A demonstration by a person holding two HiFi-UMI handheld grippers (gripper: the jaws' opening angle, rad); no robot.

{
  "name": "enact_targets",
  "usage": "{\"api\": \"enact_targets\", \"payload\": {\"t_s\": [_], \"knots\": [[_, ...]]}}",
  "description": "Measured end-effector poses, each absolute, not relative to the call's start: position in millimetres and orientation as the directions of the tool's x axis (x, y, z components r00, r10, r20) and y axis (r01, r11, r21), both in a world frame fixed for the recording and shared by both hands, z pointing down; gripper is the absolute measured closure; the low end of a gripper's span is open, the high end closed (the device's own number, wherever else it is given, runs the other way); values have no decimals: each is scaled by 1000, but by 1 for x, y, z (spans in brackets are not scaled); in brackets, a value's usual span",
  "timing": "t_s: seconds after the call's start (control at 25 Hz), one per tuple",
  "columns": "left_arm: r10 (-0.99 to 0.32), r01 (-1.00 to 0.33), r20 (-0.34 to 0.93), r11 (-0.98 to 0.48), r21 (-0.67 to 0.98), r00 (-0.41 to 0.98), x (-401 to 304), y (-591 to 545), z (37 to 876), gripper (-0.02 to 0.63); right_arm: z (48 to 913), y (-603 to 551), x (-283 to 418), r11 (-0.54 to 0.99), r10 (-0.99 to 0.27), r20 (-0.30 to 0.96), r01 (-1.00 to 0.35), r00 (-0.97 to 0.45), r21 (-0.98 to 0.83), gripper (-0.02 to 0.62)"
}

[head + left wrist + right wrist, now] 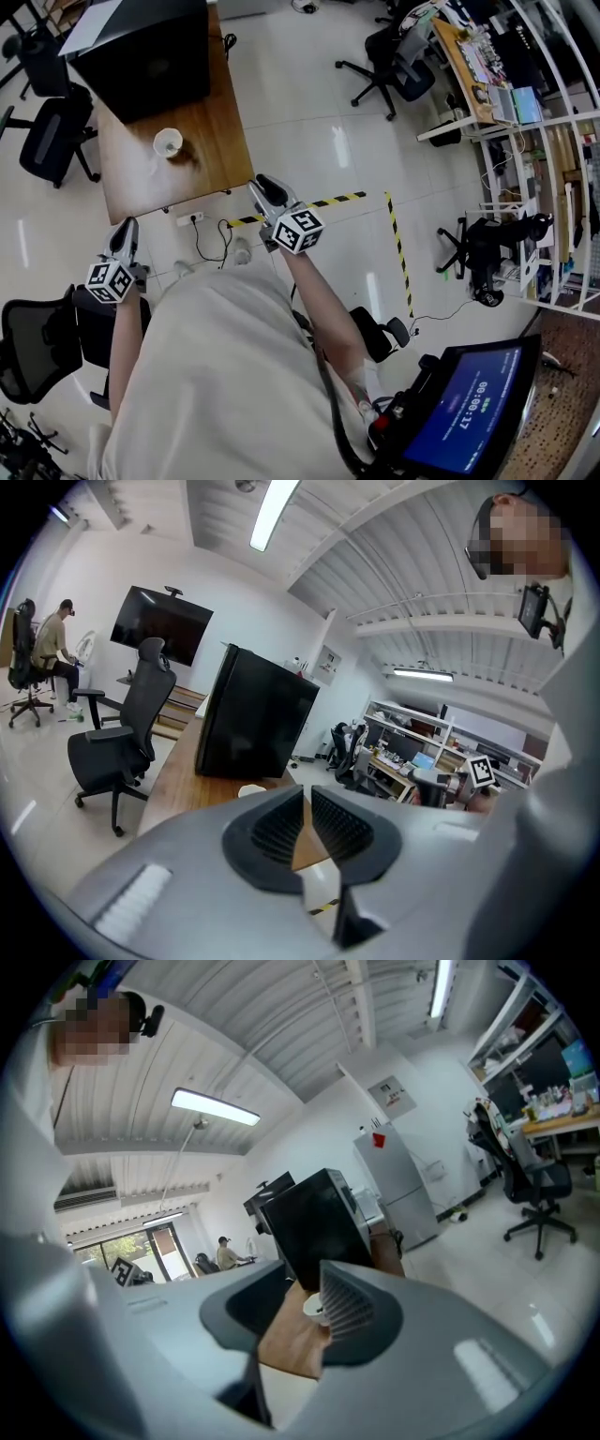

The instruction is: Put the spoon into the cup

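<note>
While the person stands short of the wooden tabletop [211, 141], the white cup [168, 142] sits upright on it near the front edge, just in front of a big black box [145, 52]. Something thin and dark shows at the cup's rim in the right gripper view, too small for me to call it the spoon. Both grippers hang over the floor, well apart from the cup. The left gripper [125, 230] has its jaws a narrow slit apart, the right gripper [265, 187] a wider gap, and both are empty.
</note>
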State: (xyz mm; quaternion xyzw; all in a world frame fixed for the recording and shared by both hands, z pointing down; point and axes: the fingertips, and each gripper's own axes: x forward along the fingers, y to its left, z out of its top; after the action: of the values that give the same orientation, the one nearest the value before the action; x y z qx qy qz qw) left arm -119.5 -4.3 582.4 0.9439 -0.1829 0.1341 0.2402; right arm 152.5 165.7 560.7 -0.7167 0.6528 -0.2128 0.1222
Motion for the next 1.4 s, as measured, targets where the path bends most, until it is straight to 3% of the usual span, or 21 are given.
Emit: {"api": "enact_targets", "payload": {"t_s": [0.68, 0.88, 1.16, 1.4], "knots": [[-178, -344, 395, -849, 402, 901, -136, 5, 607, 577, 602, 152, 87, -130, -957, 290, -916, 15, -380, 483], [-149, -318, 388, -851, 419, 909, -111, 28, 617, 577, 599, 166, 102, -121, -948, 318, -932, 7, -341, 483], [-191, -365, 405, -834, 414, 894, -125, 9, 616, 577, 619, 144, 88, -107, -939, 344, -936, -16, -336, 484], [-203, -385, 419, -826, 412, 885, -133, 10, 617, 577, 629, 145, 84, -95, -921, 388, -949, -32, -302, 532]]}}
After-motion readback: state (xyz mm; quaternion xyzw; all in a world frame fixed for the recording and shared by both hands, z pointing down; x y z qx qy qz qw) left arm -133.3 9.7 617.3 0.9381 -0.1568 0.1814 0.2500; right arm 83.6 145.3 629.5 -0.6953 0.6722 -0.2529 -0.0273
